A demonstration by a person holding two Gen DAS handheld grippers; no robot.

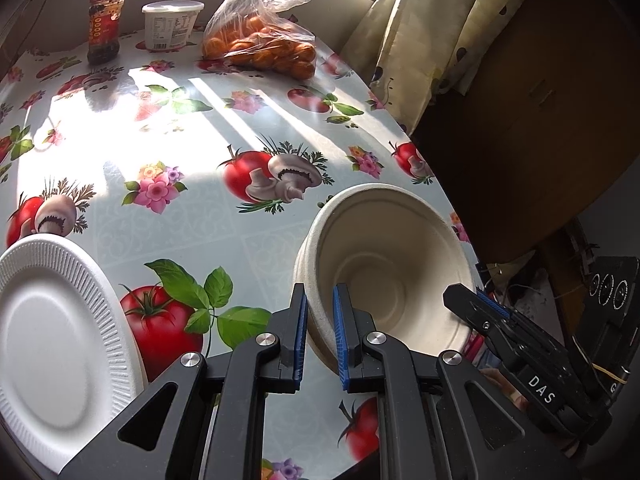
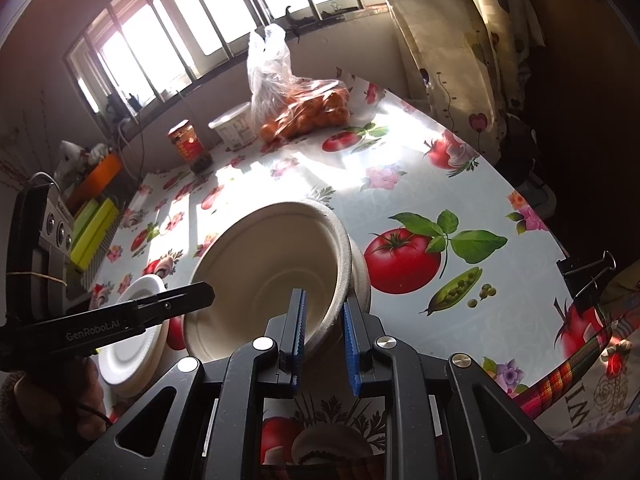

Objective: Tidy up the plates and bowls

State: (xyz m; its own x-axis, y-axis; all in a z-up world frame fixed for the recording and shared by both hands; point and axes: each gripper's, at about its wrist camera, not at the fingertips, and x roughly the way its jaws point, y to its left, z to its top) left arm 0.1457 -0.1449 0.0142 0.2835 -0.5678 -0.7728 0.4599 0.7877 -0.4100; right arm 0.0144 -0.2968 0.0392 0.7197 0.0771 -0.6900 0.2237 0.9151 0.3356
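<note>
A beige paper bowl [image 1: 384,264] is tilted above the tomato-print table [image 1: 192,240]; in the right wrist view it looks like two nested bowls [image 2: 272,280]. My left gripper [image 1: 320,292] is shut on its near-left rim, one blue pad inside and one outside. My right gripper [image 2: 324,300] is shut on the opposite rim the same way. Each gripper shows in the other's view: the right gripper [image 1: 472,304] at the bowl's right rim, the left gripper [image 2: 200,292] at its left rim. A white foam plate [image 1: 52,340] lies on the table left of the bowl, seen stacked on other plates [image 2: 132,344].
At the far end stand a sauce jar [image 1: 105,26], a white tub [image 1: 172,24] and a plastic bag of oranges [image 1: 264,40]. The table's right edge [image 1: 432,184] curves close behind the bowl, with a curtain [image 1: 420,40] and dark cabinet beyond. A binder clip [image 2: 588,272] grips the cloth's edge.
</note>
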